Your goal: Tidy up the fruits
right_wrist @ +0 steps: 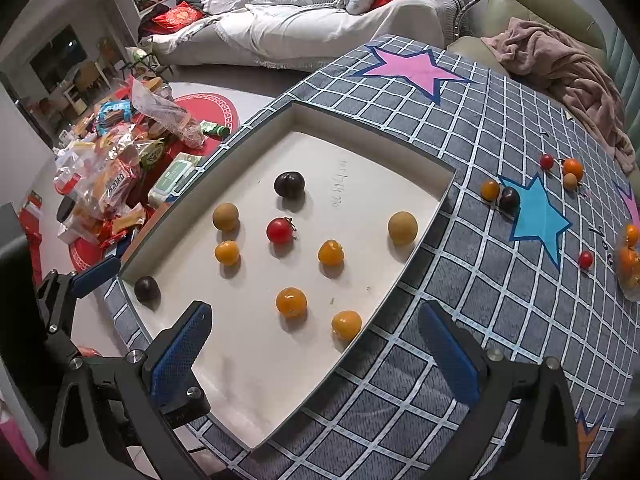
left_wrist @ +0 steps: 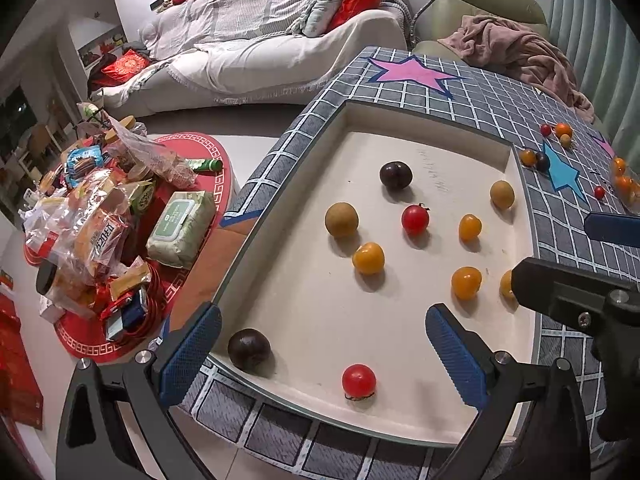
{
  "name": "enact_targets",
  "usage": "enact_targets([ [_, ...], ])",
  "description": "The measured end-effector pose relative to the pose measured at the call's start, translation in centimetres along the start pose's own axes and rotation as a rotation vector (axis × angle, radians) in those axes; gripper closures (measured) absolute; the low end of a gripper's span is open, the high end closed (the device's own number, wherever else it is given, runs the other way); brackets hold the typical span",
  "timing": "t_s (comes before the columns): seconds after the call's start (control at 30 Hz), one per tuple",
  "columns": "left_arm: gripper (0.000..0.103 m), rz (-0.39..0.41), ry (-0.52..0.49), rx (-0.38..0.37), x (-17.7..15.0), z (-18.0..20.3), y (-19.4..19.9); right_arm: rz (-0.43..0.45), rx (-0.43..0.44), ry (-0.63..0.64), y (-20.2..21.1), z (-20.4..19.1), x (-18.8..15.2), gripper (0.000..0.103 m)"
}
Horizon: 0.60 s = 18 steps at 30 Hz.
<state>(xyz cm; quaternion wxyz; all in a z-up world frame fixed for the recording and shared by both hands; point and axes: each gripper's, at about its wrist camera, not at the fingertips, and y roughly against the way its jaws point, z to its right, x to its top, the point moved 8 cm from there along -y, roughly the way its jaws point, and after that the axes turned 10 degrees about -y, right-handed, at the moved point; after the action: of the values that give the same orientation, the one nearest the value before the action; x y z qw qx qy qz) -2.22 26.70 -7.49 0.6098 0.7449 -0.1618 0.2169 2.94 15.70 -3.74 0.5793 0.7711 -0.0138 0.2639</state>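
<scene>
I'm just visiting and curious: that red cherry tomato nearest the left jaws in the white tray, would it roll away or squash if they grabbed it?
The red cherry tomato looks round and glossy, so a nudge would probably roll it across the flat white tray. Its shiny skin may slip between the pads. It is likely soft, so a hard squeeze could split it.

Both cams are fisheye, looking forward and down along their own blue fingers. Left wrist view sits close over the near left corner of the white tray point(left_wrist: 400, 320), facing across it toward the sofa point(left_wrist: 260, 60); the right hand-held gripper point(left_wrist: 560, 256) intrudes at its right edge. Right wrist view sits slightly further right, over the tray's near right edge and the grid-pattern surface point(right_wrist: 460, 340); the left hand-held gripper point(right_wrist: 96, 272) shows at its left. Shared: tray, fruits, pink star point(right_wrist: 412, 68), blue star point(right_wrist: 538, 220), sofa, floor clutter.
</scene>
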Motion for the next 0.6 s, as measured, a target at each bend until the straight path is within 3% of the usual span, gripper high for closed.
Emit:
enact_targets([
  [0.6,0.000,0.004,-0.001,-0.002,0.15,0.45,0.55,-0.004,-0.001,0.025,0.20,-0.12,-0.47,0.000],
])
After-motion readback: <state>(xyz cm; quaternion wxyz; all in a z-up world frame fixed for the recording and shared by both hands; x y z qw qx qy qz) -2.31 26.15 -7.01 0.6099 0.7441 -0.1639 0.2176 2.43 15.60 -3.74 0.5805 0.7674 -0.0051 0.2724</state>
